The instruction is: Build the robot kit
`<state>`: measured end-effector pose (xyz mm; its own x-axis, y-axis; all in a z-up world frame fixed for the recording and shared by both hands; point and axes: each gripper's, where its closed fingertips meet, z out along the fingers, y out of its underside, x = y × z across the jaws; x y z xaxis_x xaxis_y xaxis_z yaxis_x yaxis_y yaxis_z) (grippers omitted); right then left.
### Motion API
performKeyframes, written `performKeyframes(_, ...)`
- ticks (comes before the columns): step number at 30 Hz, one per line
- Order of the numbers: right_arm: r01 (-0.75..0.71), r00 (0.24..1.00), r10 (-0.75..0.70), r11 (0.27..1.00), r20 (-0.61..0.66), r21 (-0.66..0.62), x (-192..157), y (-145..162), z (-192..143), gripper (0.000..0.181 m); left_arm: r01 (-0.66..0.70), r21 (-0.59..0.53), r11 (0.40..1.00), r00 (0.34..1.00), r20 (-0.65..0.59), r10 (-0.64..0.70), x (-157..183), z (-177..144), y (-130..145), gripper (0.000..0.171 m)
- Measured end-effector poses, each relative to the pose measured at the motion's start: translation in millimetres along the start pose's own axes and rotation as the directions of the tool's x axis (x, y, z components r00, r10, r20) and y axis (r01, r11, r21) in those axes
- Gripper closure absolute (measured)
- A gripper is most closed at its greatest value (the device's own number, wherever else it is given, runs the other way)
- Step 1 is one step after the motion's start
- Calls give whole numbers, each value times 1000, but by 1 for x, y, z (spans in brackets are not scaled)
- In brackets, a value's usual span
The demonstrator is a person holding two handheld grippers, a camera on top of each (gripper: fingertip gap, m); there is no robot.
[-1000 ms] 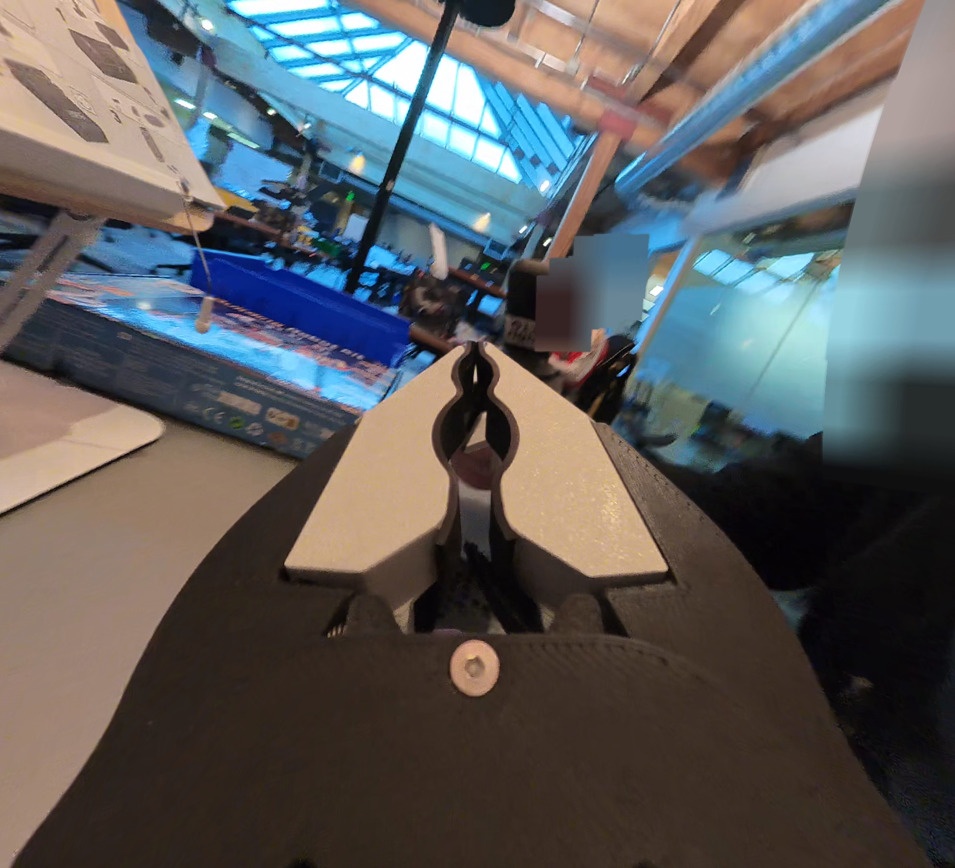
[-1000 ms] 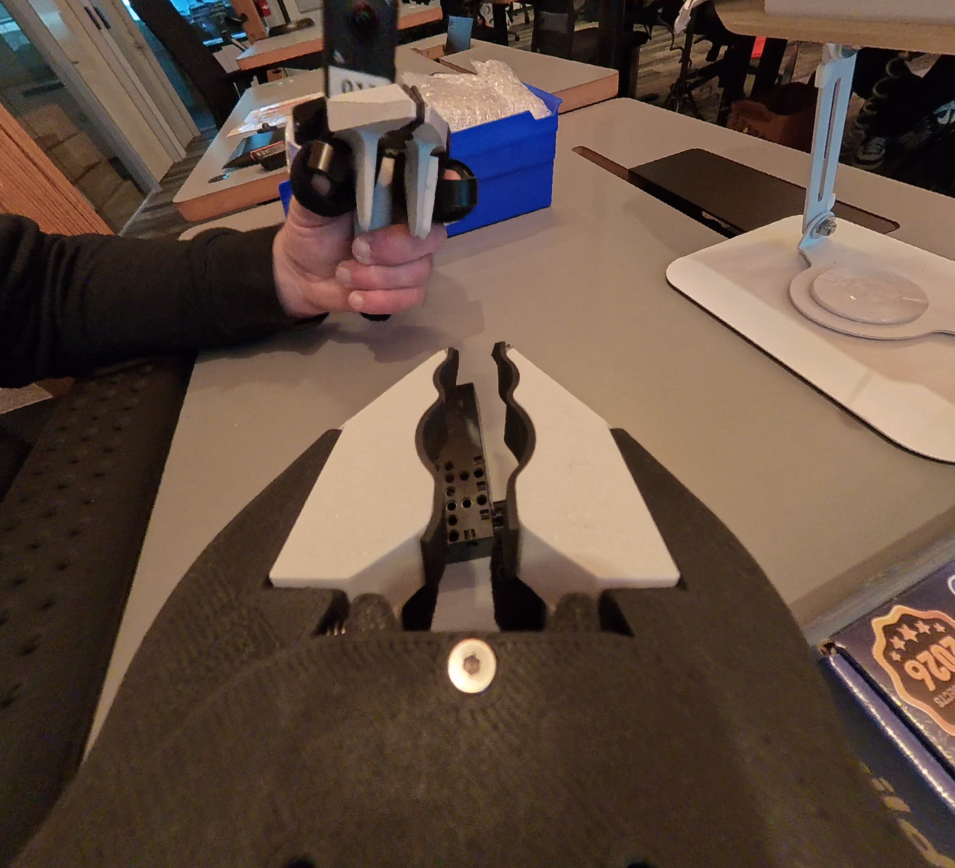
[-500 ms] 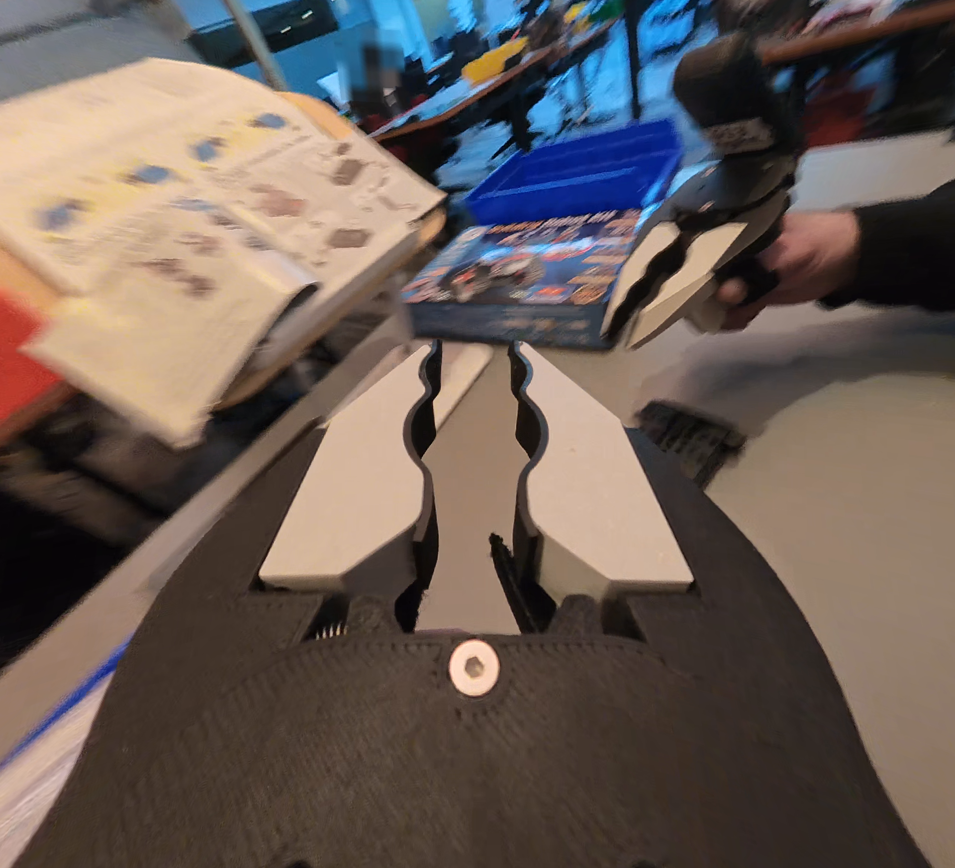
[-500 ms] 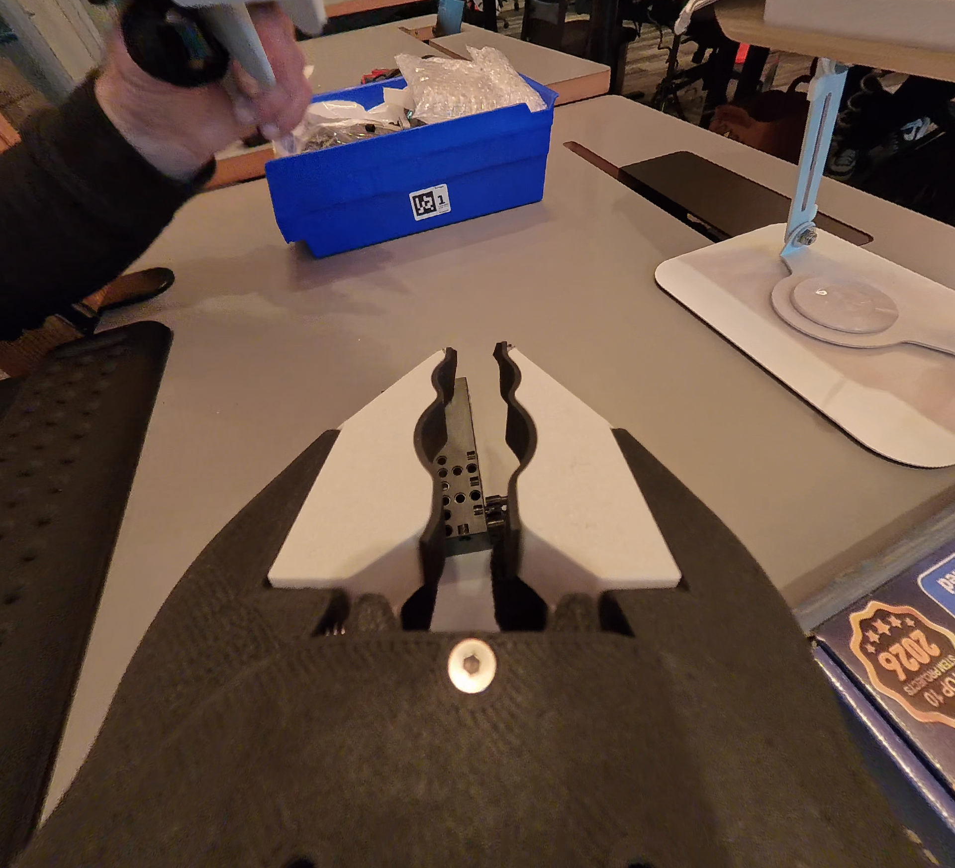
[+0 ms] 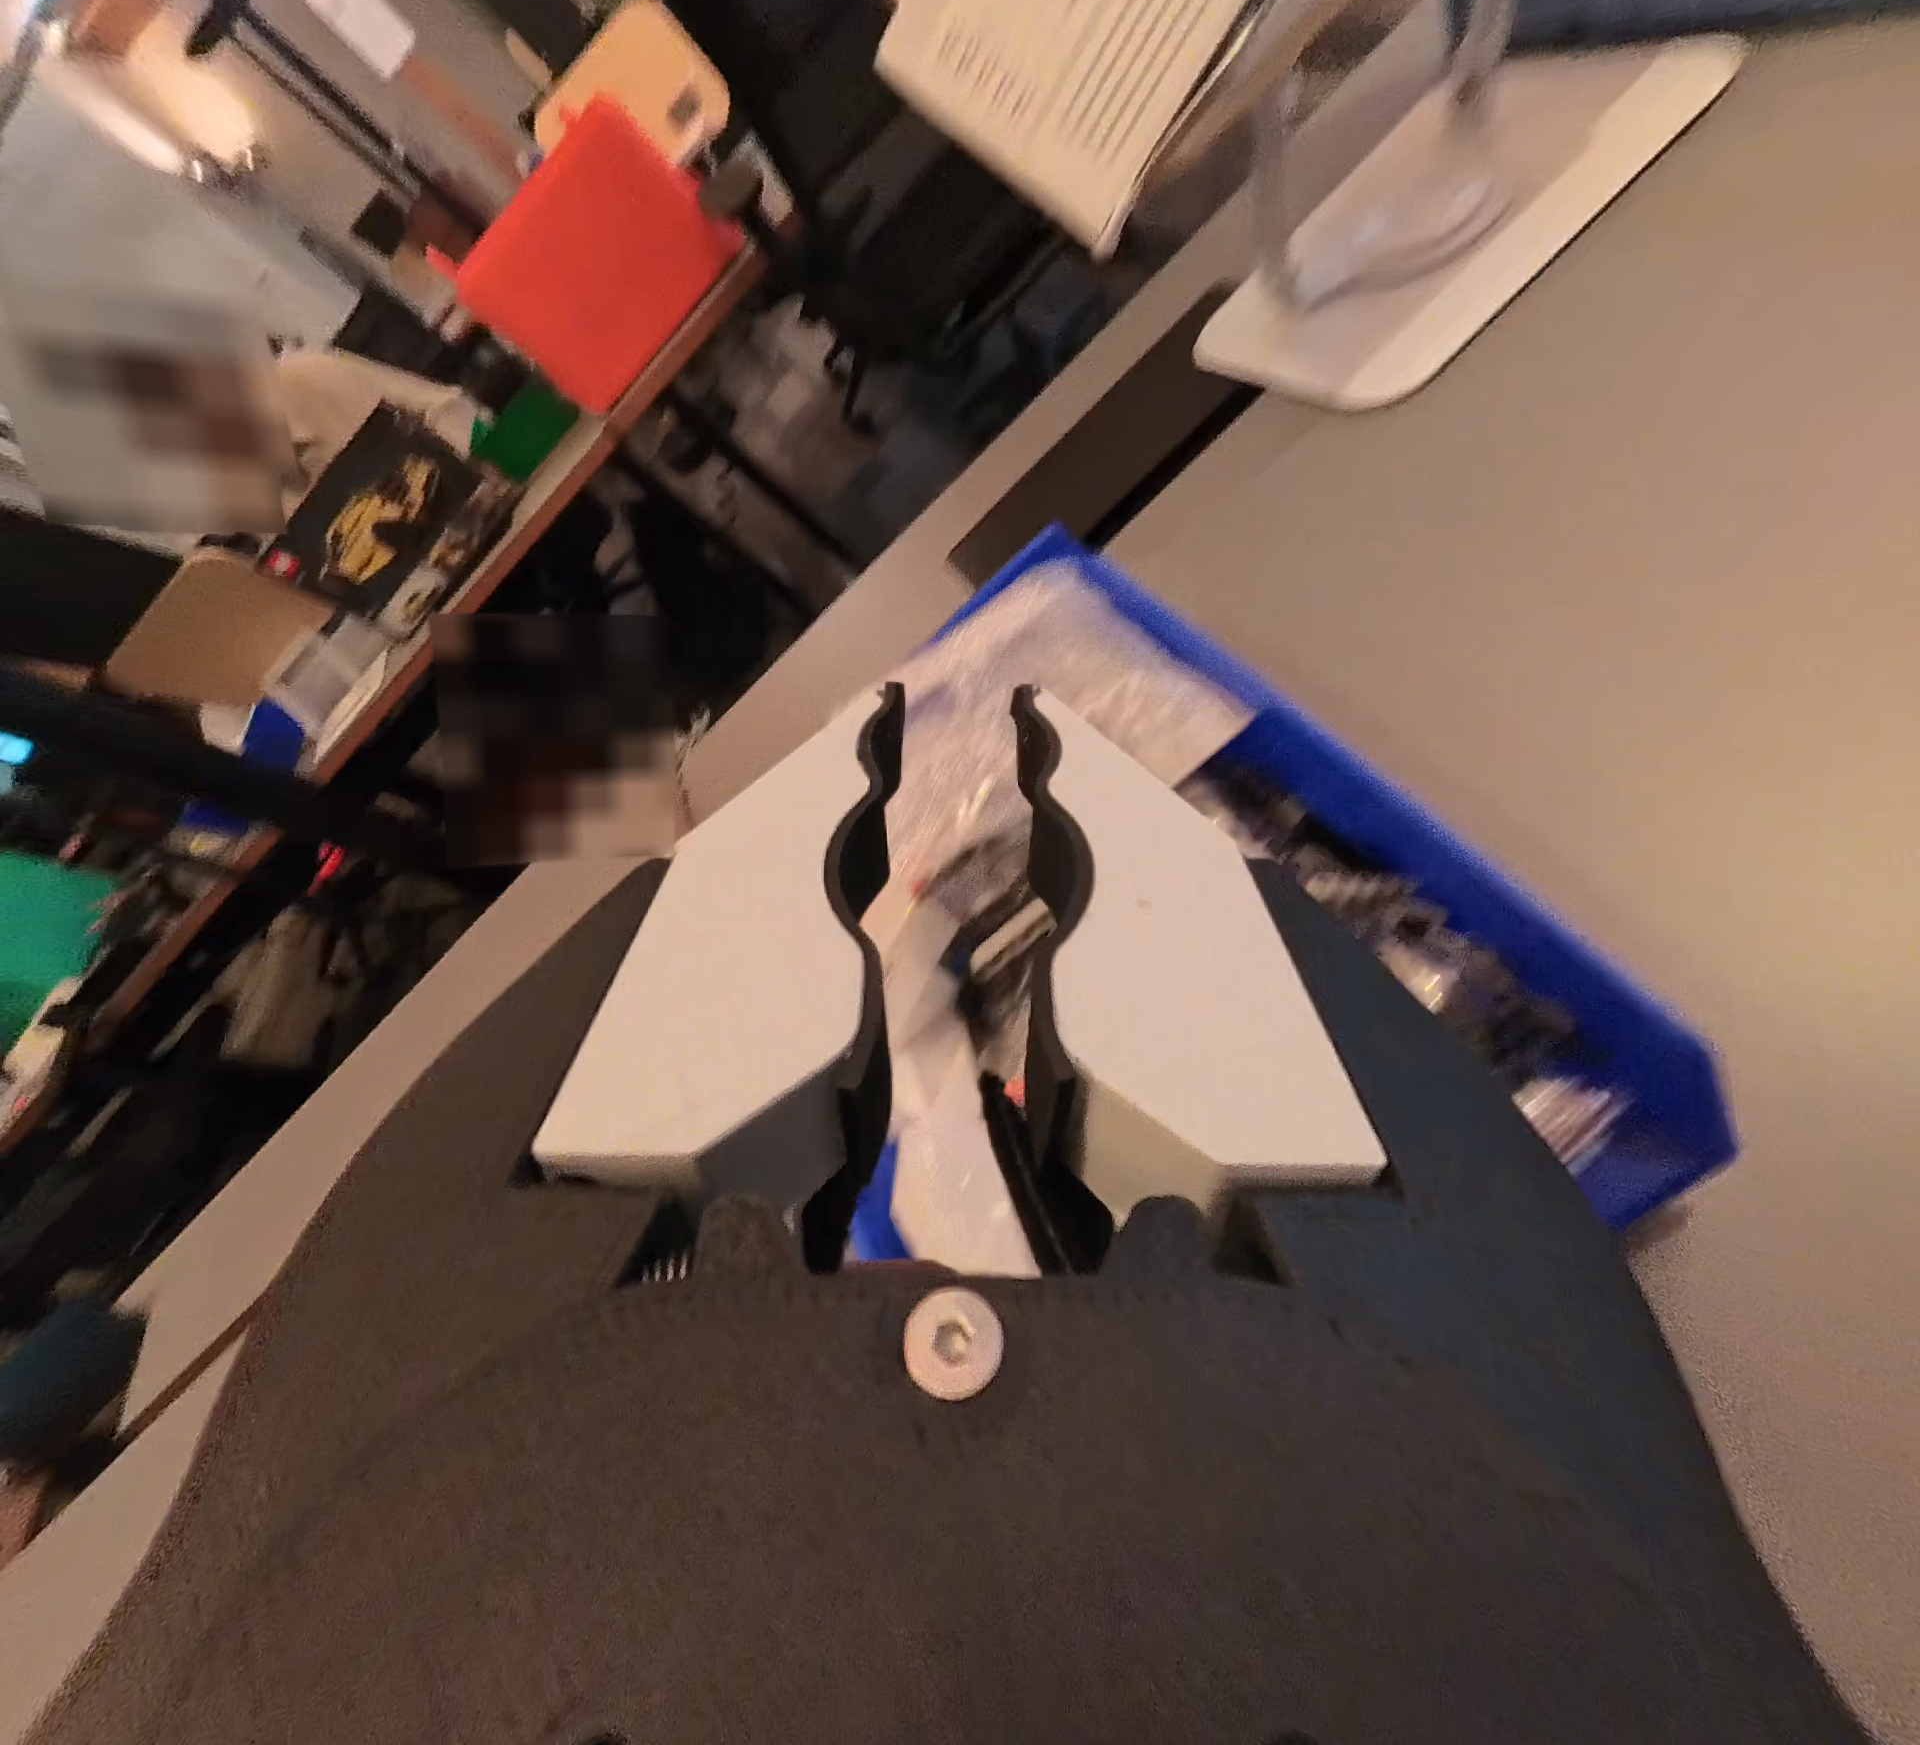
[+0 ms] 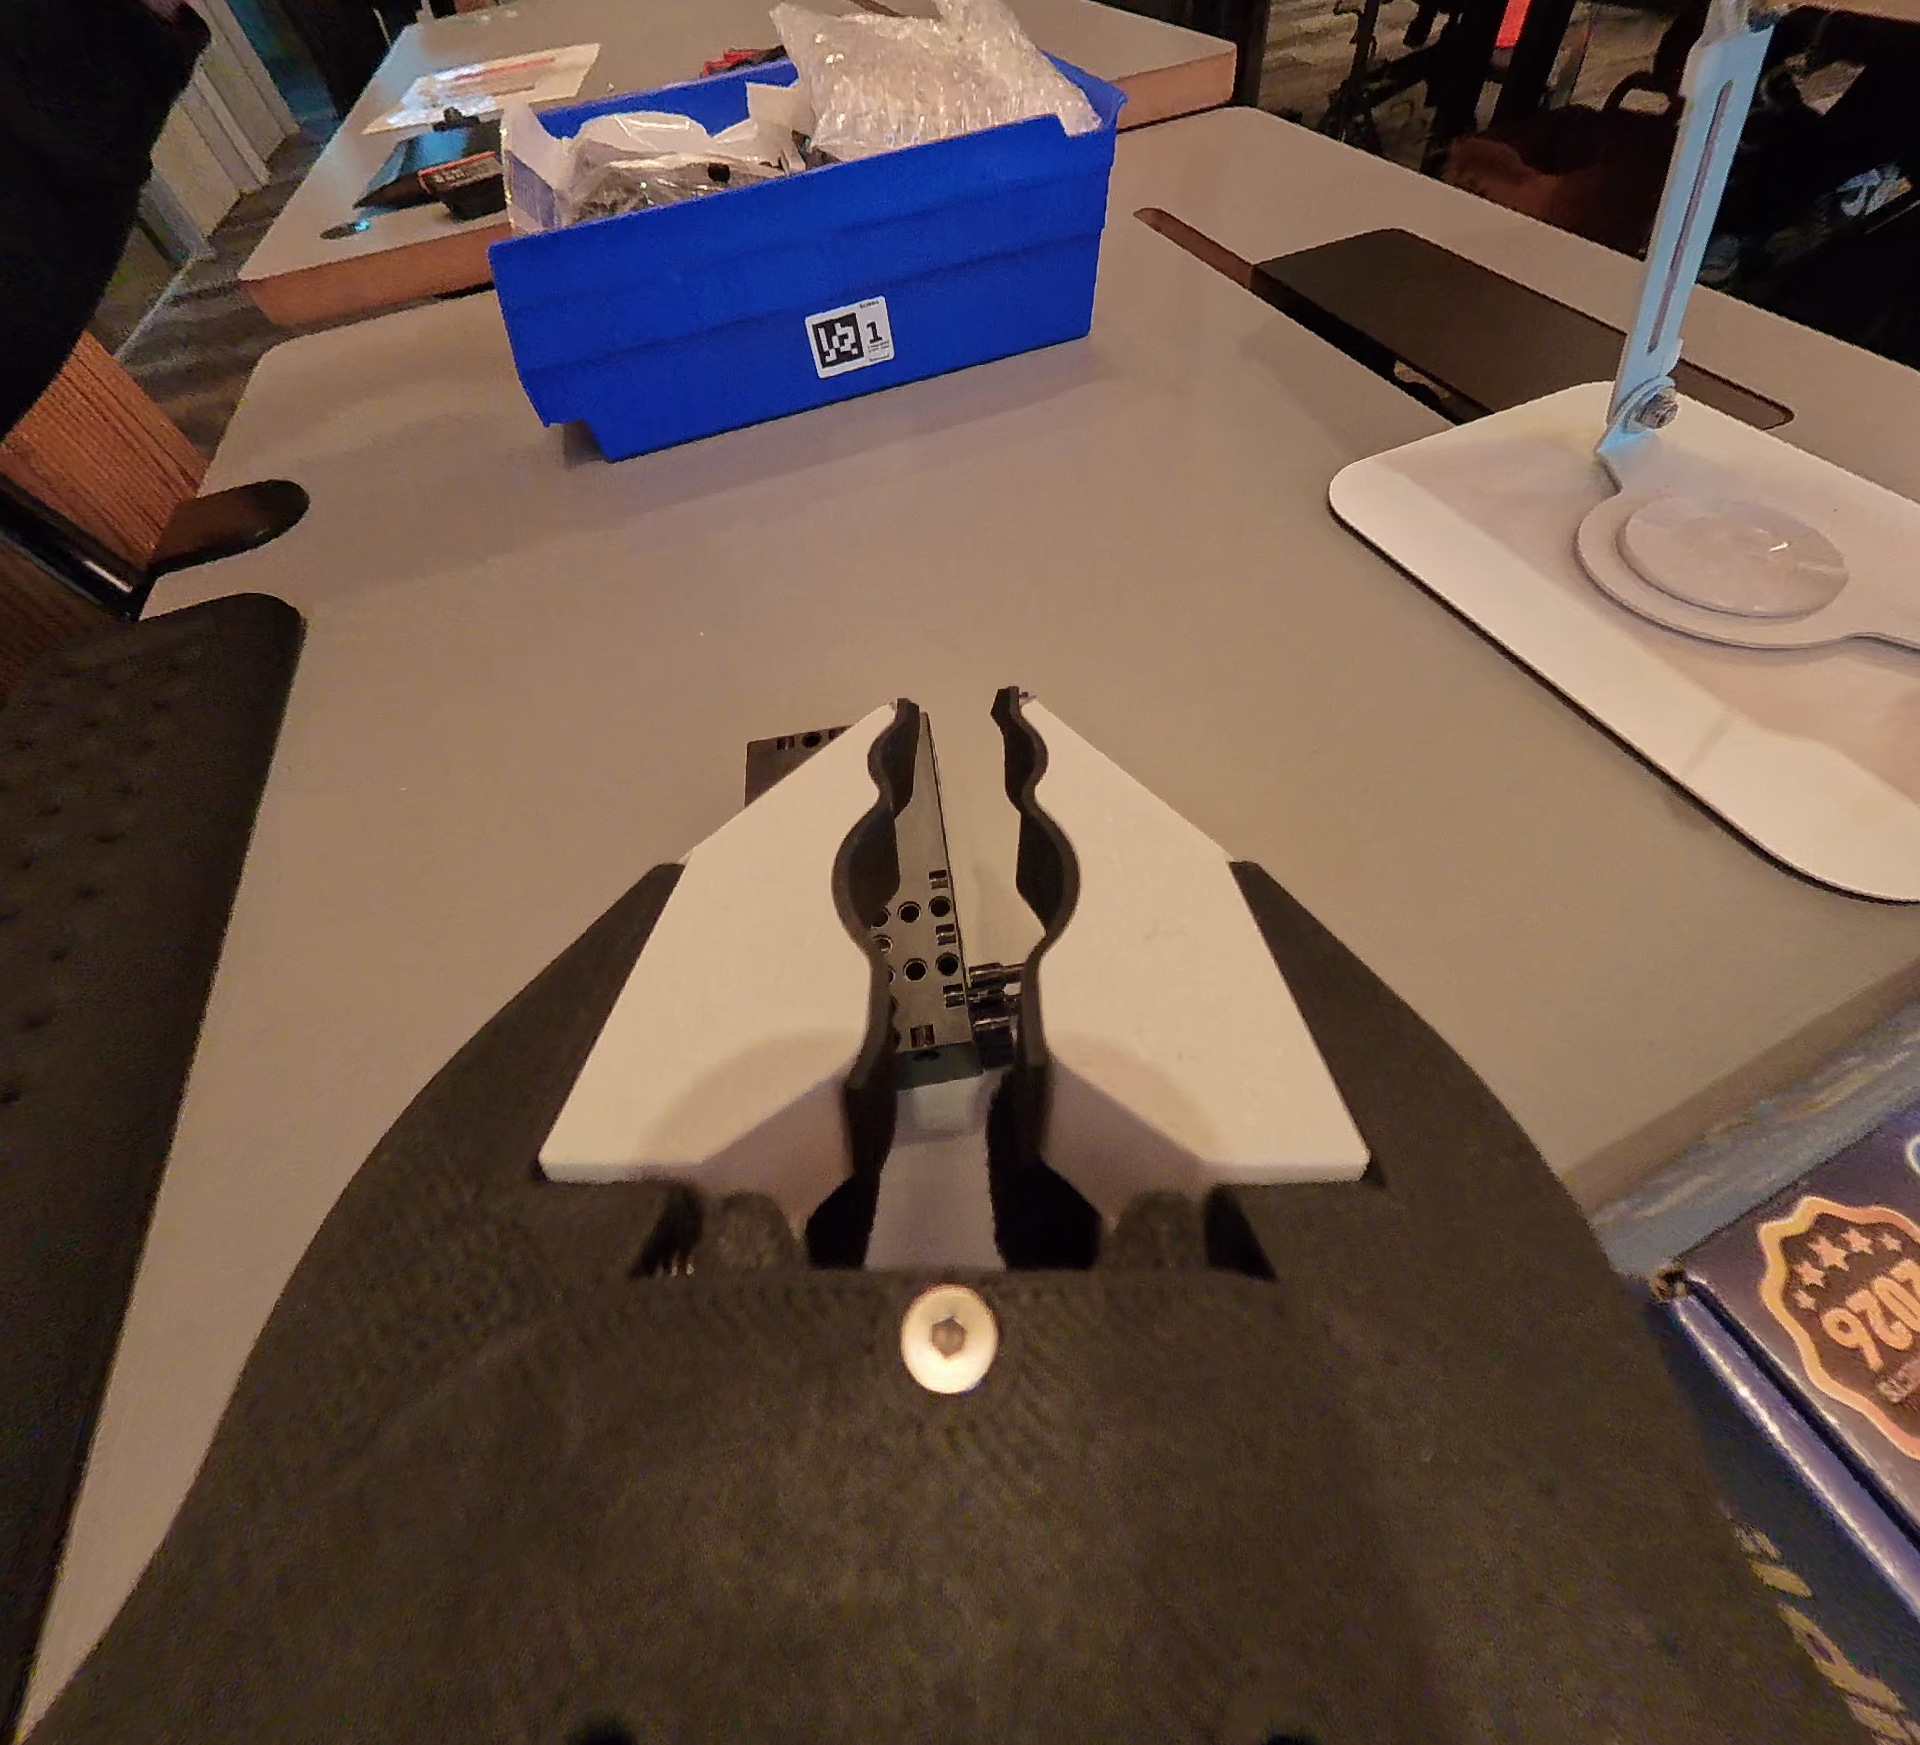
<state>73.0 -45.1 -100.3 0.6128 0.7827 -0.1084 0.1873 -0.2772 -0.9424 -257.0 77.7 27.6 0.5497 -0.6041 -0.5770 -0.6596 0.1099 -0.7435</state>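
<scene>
The left gripper (image 5: 954, 708) hangs tilted above a blue bin (image 5: 1455, 874) that stands on the grey counter (image 5: 1558, 552). Its jaws stand apart with a clear gap between them and hold nothing; through that gap show crumpled clear plastic bags (image 5: 1039, 656) lying in the bin. This view is blurred, so the smaller things in the bin cannot be told apart. Beyond the bin a white stand base (image 5: 1475, 241) rests on the counter, and a printed booklet (image 5: 1091, 2) sits on the stand above it.

The right gripper (image 6: 956, 703) is low over the counter (image 6: 727, 615), pointing toward the same blue bin (image 6: 727, 293), which is well apart from it. Its jaws are only partly closed — between them sits a flat black piece with rows of round holes (image 6: 920, 916), standing on edge against the left jaw, with small pegs on its near end reaching to the right jaw, so the jaws have hold of it. A corner of the piece shows just past the left jaw's outer side.

The bin carries a small square white sticker (image 6: 850, 336) on its front wall and holds bubble wrap (image 6: 925, 69) and plastic bags (image 6: 644, 157). To the right lies the white stand base (image 6: 1558, 552) with its slanted metal arm (image 6: 1683, 241). A dark blue printed box (image 6: 1829, 1300) sits at the counter's near right edge — close beside the gripper's black body. A black perforated pad (image 6: 114, 864) lies to the left, and a dark sleeve (image 6: 73, 85) shows at the upper left.
</scene>
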Motion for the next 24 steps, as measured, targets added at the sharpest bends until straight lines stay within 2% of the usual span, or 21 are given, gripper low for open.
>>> performKeyframes(3,-4,1000,4,1000,0,-20,1,5,3,166,-2,-117,993,1000,1,2,-16,2,39,152)
performKeyframes(5,-5,1000,5,999,-2,-32,1,8,4,166,6,-165,986,998,-59,-15,-12,6,56,152)
performKeyframes(10,-4,1000,4,999,-8,-46,3,11,5,166,-104,-199,975,993,-74,91,-14,28,65,143)
performKeyframes(13,-6,1000,6,999,-11,-53,4,13,5,166,-168,-203,965,981,-136,142,-6,52,67,139)
performKeyframes(17,-5,1000,4,999,-13,-54,5,13,5,166,-258,-262,930,953,-227,201,5,83,88,140)
performKeyframes(18,-5,1000,4,999,-14,-54,5,13,5,166,-286,-276,918,943,-250,218,9,88,93,143)
performKeyframes(21,-8,1000,7,999,-16,-54,7,13,4,166,-312,-258,914,935,-256,246,10,93,92,165)
performKeyframes(24,-12,1000,11,998,-14,-54,7,14,4,166,-296,-243,924,938,-256,233,7,91,90,171)
